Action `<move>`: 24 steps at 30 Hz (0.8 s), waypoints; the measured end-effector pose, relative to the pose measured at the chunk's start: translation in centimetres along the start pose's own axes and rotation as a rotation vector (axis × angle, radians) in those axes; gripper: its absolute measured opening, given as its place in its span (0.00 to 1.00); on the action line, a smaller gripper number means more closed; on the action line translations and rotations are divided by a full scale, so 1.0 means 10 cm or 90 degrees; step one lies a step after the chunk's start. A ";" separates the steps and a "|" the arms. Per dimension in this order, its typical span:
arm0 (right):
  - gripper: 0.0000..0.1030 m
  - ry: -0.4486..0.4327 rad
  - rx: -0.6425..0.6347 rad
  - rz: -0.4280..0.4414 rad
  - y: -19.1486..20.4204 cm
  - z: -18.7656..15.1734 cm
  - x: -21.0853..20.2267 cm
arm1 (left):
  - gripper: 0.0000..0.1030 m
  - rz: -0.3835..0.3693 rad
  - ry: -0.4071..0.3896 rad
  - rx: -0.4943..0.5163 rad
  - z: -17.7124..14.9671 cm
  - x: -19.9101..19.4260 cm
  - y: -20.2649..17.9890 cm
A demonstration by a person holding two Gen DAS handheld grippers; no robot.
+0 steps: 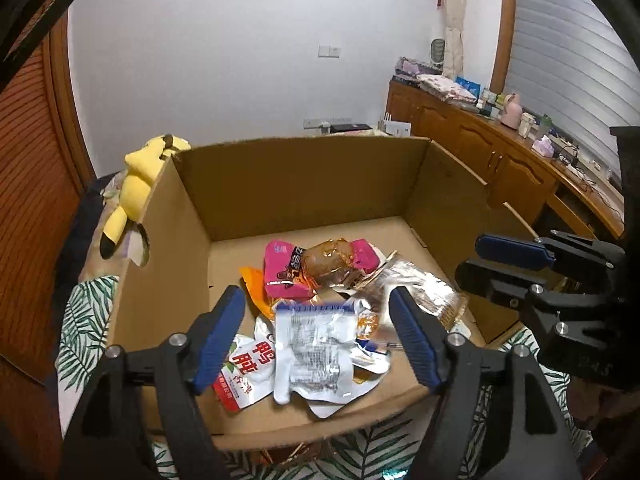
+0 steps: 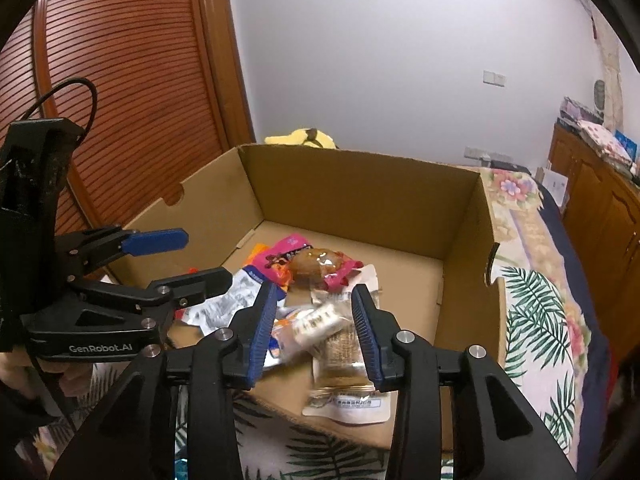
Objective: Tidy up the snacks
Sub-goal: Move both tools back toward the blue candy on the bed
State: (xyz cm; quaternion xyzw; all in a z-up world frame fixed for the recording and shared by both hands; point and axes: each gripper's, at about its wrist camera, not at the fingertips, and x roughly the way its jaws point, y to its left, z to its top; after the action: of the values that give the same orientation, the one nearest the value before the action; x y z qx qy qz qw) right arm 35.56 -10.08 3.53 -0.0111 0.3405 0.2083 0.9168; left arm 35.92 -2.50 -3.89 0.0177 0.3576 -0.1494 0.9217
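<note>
Both tools hang over the open cardboard box, which sits on a bed with a leaf-print cover, and the snacks lie heaped on the box floor near its front wall. The step in hand looks like dropping packets into the box. The left tool has its jaws wide apart above a white printed packet, which lies loose on the pile, not pinched. The right tool has its jaws apart too, with a clear packet of brown snack lying between the pads; I judge the pads are not pressing on it.

Next, each tool probably needs to lift clear of the box and go for more snacks, if any remain outside; none show here.

A pink packet lies farther back in the heap. The two tools hang near each other, so a careless swing could knock them together. A yellow plush toy lies behind the box's far left corner, out of the way
</note>
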 end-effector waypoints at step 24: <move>0.41 0.008 0.041 0.028 0.63 -0.89 -0.67 | 0.85 0.015 -0.089 0.016 -0.87 -1.18 0.19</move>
State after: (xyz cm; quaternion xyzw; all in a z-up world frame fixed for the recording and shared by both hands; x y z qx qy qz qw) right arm 23.05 -8.26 1.66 0.0247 0.3529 0.2174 0.9097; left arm 22.49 3.69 -2.67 0.0227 0.2901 -0.1439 0.9458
